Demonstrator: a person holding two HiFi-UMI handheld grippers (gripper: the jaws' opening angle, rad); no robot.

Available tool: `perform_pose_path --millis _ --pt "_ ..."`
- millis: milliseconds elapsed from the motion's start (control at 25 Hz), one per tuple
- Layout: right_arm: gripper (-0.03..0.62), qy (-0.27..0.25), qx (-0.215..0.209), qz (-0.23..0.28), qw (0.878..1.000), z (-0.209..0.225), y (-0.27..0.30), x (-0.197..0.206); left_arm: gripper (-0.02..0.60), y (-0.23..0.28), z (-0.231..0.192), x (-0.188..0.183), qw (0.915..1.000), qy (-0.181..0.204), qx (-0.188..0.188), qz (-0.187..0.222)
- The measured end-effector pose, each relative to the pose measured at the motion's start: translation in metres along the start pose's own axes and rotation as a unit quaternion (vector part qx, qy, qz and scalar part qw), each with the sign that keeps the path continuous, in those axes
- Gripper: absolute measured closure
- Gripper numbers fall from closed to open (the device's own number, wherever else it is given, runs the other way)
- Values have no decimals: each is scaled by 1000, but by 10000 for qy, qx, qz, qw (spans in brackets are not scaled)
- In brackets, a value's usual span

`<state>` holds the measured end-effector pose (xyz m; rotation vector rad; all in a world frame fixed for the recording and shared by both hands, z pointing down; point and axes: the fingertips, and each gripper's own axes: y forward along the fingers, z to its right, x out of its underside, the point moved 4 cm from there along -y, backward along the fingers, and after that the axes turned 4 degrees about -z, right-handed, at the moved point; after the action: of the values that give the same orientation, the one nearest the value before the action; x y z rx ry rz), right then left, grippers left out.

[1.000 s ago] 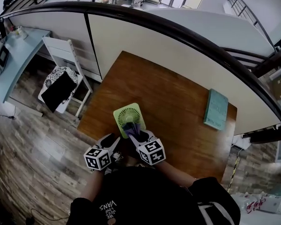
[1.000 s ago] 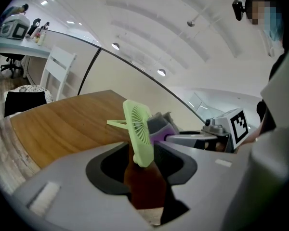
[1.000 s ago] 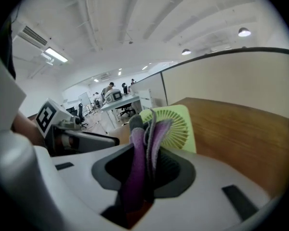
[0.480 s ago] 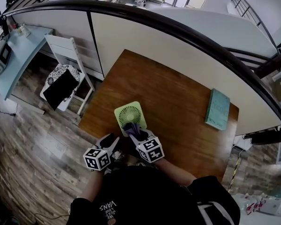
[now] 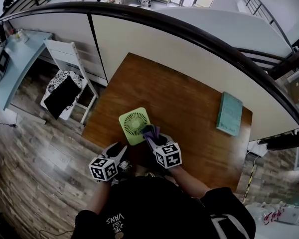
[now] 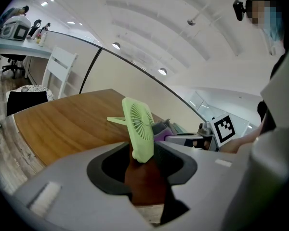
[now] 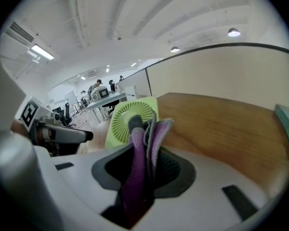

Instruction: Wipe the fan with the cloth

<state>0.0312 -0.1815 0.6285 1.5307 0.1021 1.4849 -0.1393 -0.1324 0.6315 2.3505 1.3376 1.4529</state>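
A light green square fan (image 5: 133, 125) stands tilted on the brown wooden table (image 5: 189, 103), near its front edge. My left gripper (image 5: 120, 151) reaches it from the lower left. In the left gripper view the fan (image 6: 138, 129) rises edge-on out of the left gripper (image 6: 142, 160), its lower corner held in the jaws. My right gripper (image 5: 154, 138) is shut on a purple and grey cloth (image 5: 150, 132), which sits at the fan's right edge. In the right gripper view the cloth (image 7: 139, 162) hangs folded in front of the fan's grille (image 7: 127, 119).
A teal book (image 5: 229, 114) lies at the table's far right. A white chair (image 5: 67, 83) with a dark item on its seat stands left of the table. A curved white partition (image 5: 154, 44) runs behind the table. Wooden floor lies beyond the table's left edge.
My right gripper has slid to the right with the cloth, from the fan's lower face to its right edge. The left gripper and the fan stayed put.
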Motion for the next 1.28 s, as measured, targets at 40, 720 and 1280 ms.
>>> perform_pose_path --millis 40,720,1280 --pt "483 57 57 6 10000 5 -1 0 422 0 0 0 10000 2 -1 -3" --pt "484 477 645 103 9967 39 -30 5 422 -4 5 -2 9999 54 -56 73" --pt "483 303 30 1000 9945 5 -99 -30 561 -31 50 -35 9921 458 -381 1106"
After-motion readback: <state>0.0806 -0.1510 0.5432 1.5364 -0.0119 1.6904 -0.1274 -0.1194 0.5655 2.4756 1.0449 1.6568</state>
